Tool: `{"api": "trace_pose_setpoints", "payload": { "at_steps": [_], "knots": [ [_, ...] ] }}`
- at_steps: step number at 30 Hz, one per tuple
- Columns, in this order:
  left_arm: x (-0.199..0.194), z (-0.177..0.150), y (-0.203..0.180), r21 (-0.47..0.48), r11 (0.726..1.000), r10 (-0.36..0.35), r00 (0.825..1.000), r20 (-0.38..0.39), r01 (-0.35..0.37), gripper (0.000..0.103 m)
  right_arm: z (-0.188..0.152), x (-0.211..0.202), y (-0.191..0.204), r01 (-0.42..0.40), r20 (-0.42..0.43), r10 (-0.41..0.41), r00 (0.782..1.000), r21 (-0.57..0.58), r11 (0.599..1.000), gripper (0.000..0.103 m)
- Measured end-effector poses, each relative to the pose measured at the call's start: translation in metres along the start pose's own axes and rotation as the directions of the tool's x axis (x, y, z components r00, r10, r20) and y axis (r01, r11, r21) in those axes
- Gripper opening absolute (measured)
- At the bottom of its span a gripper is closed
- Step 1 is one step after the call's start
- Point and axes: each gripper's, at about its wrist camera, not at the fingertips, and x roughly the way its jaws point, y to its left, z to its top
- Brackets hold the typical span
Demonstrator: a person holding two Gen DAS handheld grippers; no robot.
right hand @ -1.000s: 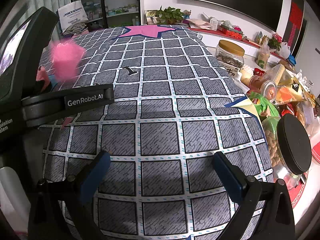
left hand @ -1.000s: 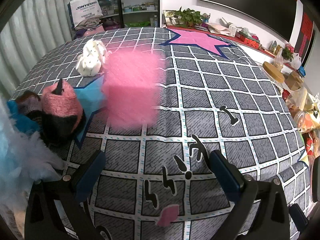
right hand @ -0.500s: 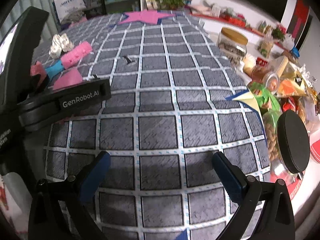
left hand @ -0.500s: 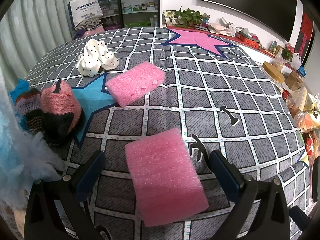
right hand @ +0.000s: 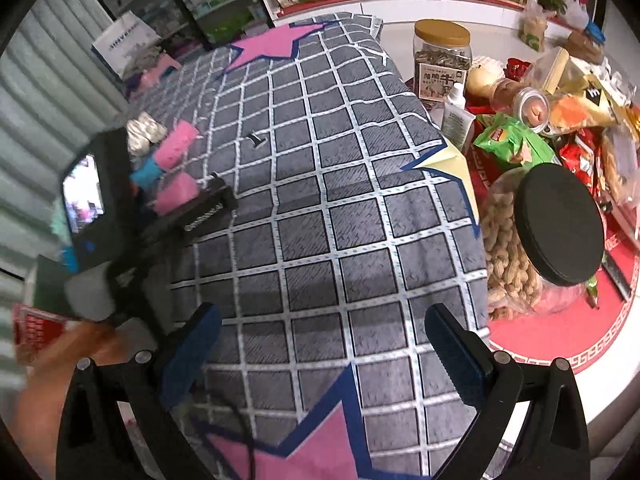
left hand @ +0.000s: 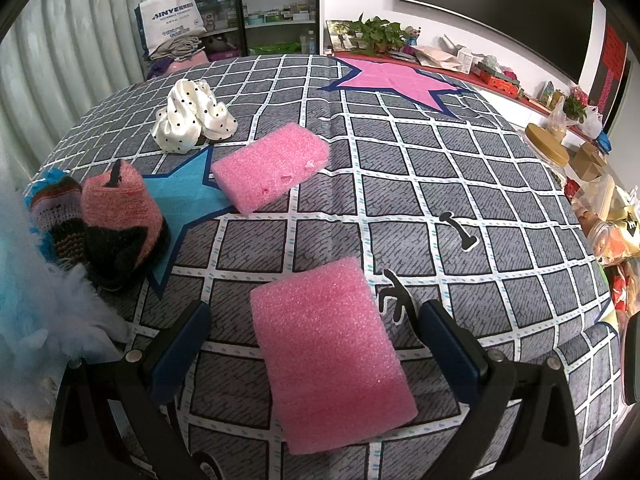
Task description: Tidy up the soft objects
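Left gripper [left hand: 314,344] is held with blue-padded fingers spread wide, nothing pinched; the near pink rectangular foam block [left hand: 328,354] is seen lying flat on the grey grid-patterned cloth [left hand: 460,168] between the fingers, touching neither pad. A second pink foam block [left hand: 270,166] is placed farther off, left of centre, partly on a blue star print [left hand: 182,196]. A white black-dotted crumpled fabric piece [left hand: 192,118] is found beyond it, at far left. A pink-and-black knitted item [left hand: 120,220] is set at the left, just beside a striped knitted piece [left hand: 54,210]. Pale blue-white feathery fluff [left hand: 36,308] is seen at the near left edge.

Right gripper [right hand: 320,344] is also held spread, empty, over bare cloth. In the right wrist view, both pink blocks are seen small at far left, behind the left gripper's body. A black-lidded clear jar of peanuts [right hand: 536,240] and a gold-lidded jar [right hand: 442,60] are placed off the cloth at the right, among snack packets.
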Motion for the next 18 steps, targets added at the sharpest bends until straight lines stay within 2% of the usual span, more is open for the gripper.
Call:
{"api": "trace_pose_setpoints", "payload": {
  "at_steps": [6, 7, 10, 12, 15, 18],
  "knots": [
    [0.0, 0.002, -0.004, -0.039, 0.999, 0.025, 1.0, -0.008, -0.025, 0.103, 0.003, -0.006, -0.006, -0.064, -0.018, 0.064, 0.998, 0.02, 0.998, 0.102],
    [-0.001, 0.003, -0.004, -0.043, 0.999, 0.028, 0.999, -0.023, -0.029, 0.103, 0.004, -0.007, -0.007, -0.065, -0.017, 0.065, 0.998, 0.016, 0.998, 0.102],
    [-0.001, 0.016, -0.006, -0.058, 0.998, 0.027, 0.989, -0.148, -0.036, 0.103, 0.008, -0.011, -0.007, -0.05, -0.014, 0.05, 0.999, -0.011, 0.999, 0.102],
    [-0.026, 0.021, -0.009, -0.048, 0.997, 0.05, 0.992, -0.118, -0.056, 0.102, 0.015, -0.014, -0.002, -0.043, -0.019, 0.043, 0.999, -0.03, 0.999, 0.102],
    [-0.086, 0.027, -0.014, 0.035, 0.996, 0.082, 0.995, -0.057, -0.081, 0.102, 0.027, -0.024, 0.01, -0.043, -0.013, 0.043, 0.999, -0.061, 0.997, 0.102],
    [-0.133, 0.028, -0.003, 0.081, 0.995, 0.061, 0.994, -0.087, -0.054, 0.102, 0.042, -0.038, 0.025, -0.053, 0.003, 0.054, 0.999, -0.079, 0.995, 0.102]
  ]
}}
